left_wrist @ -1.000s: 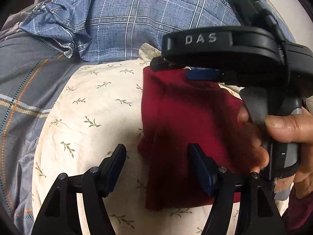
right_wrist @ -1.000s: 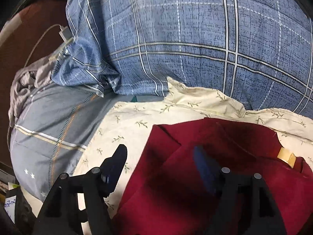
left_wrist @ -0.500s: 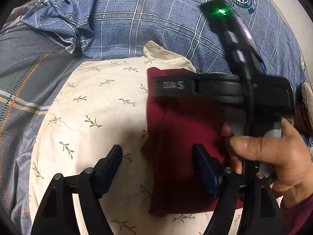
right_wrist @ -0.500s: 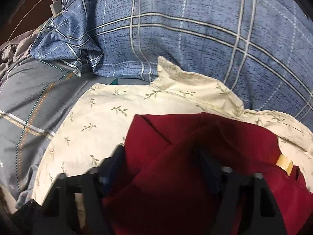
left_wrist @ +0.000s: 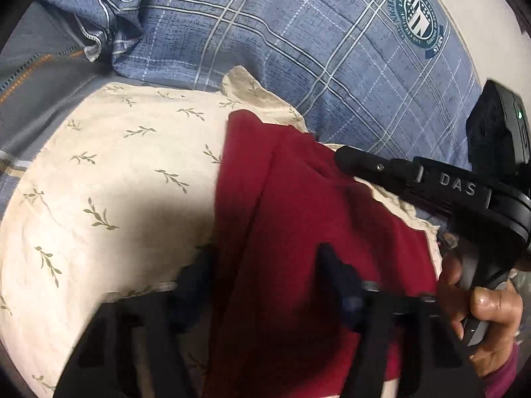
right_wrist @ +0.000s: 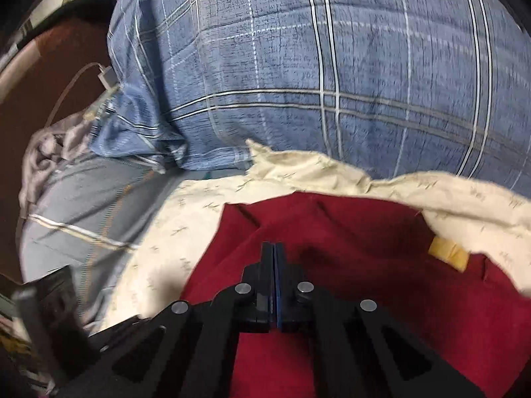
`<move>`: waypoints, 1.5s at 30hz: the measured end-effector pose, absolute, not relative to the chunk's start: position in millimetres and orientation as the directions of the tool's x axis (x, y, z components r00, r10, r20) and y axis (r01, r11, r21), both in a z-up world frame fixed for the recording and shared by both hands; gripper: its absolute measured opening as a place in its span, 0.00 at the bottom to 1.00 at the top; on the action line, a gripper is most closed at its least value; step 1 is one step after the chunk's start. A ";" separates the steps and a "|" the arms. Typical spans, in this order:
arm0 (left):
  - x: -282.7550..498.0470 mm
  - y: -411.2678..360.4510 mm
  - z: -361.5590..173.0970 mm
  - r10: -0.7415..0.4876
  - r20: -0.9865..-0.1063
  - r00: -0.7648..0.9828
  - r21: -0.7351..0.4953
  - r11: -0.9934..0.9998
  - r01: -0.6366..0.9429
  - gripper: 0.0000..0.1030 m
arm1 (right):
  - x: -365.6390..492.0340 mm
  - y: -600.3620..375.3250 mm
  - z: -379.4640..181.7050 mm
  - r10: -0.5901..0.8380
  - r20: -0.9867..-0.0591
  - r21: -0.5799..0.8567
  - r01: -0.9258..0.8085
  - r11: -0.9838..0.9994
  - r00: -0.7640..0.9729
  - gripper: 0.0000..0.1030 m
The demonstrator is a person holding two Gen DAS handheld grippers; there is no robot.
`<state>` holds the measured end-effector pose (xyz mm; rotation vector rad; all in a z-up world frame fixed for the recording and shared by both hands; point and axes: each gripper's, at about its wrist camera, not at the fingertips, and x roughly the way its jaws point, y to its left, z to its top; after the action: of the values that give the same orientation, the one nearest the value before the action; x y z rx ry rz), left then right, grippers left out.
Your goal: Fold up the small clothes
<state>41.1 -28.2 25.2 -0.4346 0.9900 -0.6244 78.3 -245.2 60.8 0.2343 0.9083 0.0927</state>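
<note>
— Maroon cloth first, left wrist view: where?

— Small red garment (left_wrist: 298, 238) spread over cream leaf-print pillow (left_wrist: 109, 199), running from 12 o'clock down to 6 o'clock of centre. Straight folded edge along its 9 o'clock side; open pillow surface beyond that edge toward 9 and 10 o'clock.

— Left gripper?

— Left gripper (left_wrist: 265, 282) blurred, fingers spread wide, straddling garment's 9 o'clock edge; gripping nothing visible.

— Crowding it?

— Right gripper (left_wrist: 415, 179) entering from 3 o'clock, held by right hand (left_wrist: 488, 315), tip over garment's far corner. Blue plaid bedding (left_wrist: 298, 33) walling off 12 o'clock.

— Right wrist view?

— Right gripper (right_wrist: 273, 252) pressed fully closed, pads meeting over red garment (right_wrist: 348, 232); whether fabric sits pinched between them, cannot tell. Garment filling 6 o'clock to 3 o'clock, yellow tag (right_wrist: 448, 253) at 3 o'clock near rumpled pillow (right_wrist: 332, 172) edge. Plaid bedding (right_wrist: 332, 66) looming at 12 o'clock, grey sheet (right_wrist: 83, 199) at 9 o'clock, white charger cable (right_wrist: 99, 76) at 10 o'clock.
</note>
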 end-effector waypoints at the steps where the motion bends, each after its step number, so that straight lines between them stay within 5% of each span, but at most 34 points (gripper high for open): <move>1: 39.0 -30.8 26.3 -0.673 -0.622 0.400 -0.609 0.737 0.293 0.47 | 78.2 -246.2 61.7 0.206 -0.761 0.277 0.021 0.961 0.615 0.20; 2: 37.0 -30.8 28.9 -0.678 -0.612 0.408 -0.610 0.733 0.303 0.44 | 76.7 -244.7 62.5 0.225 -0.755 0.298 0.017 0.954 0.616 0.45; 4: 33.8 -30.1 35.7 -0.692 -0.579 0.432 -0.611 0.718 0.333 0.42 | 77.9 -244.1 66.3 0.259 -0.736 0.341 0.012 0.940 0.625 0.69; 7: 18.6 -27.7 52.2 -0.710 -0.526 0.468 -0.581 0.702 0.412 0.39 | 83.4 -242.7 72.7 0.284 -0.741 0.364 0.009 0.931 0.609 0.69; 11: 1.7 -33.2 68.7 -0.720 -0.486 0.496 -0.520 0.694 0.498 0.37 | 90.7 -243.1 76.1 0.313 -0.766 0.393 0.023 0.919 0.562 0.82; 24: -3.4 -41.2 64.9 -0.639 -0.576 0.509 -0.424 0.766 0.482 0.39 | 146.0 -185.0 6.6 -0.010 -0.974 -0.037 -0.114 0.993 0.227 0.88; 27: 1.3 -41.0 59.5 -0.630 -0.618 0.470 -0.442 0.773 0.455 0.52 | 140.2 -186.2 5.4 -0.057 -0.953 -0.095 -0.116 0.989 0.298 0.74; 29: 5.4 -37.0 56.3 -0.631 -0.629 0.455 -0.464 0.774 0.432 0.60 | 132.4 -191.7 11.9 -0.041 -0.937 -0.085 -0.112 0.990 0.346 0.45; 32: 5.3 -31.6 55.2 -0.642 -0.626 0.443 -0.502 0.766 0.401 0.68 | 116.1 -211.6 27.6 0.058 -0.909 0.027 -0.080 0.996 0.412 0.25; 36: 7.3 -38.2 54.1 -0.635 -0.631 0.447 -0.494 0.772 0.399 0.71 | 90.2 -237.1 53.0 0.155 -0.844 0.154 -0.045 0.987 0.514 0.20; 38: 1.2 -43.6 56.5 -0.627 -0.629 0.459 -0.464 0.777 0.426 0.64 | 72.6 -257.1 62.5 0.211 -0.803 0.242 -0.019 0.970 0.557 0.19; 39: -5.0 -49.2 61.5 -0.643 -0.613 0.460 -0.457 0.763 0.457 0.47 | 67.4 -263.0 66.5 0.235 -0.785 0.283 -0.007 0.959 0.574 0.19; 41: -14.2 -56.5 70.0 -0.674 -0.589 0.445 -0.459 0.733 0.503 0.32 | 46.1 -286.4 74.8 0.285 -0.734 0.377 0.021 0.926 0.616 0.19; 45: -46.1 -75.4 102.9 -0.719 -0.522 0.459 -0.455 0.690 0.563 0.27 | 11.9 -310.5 94.1 0.322 -0.664 0.456 0.025 0.889 0.675 0.19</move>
<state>-46.1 -75.4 102.9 -0.2306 0.7527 -0.7981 11.9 -310.5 94.1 0.4569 0.8195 0.1733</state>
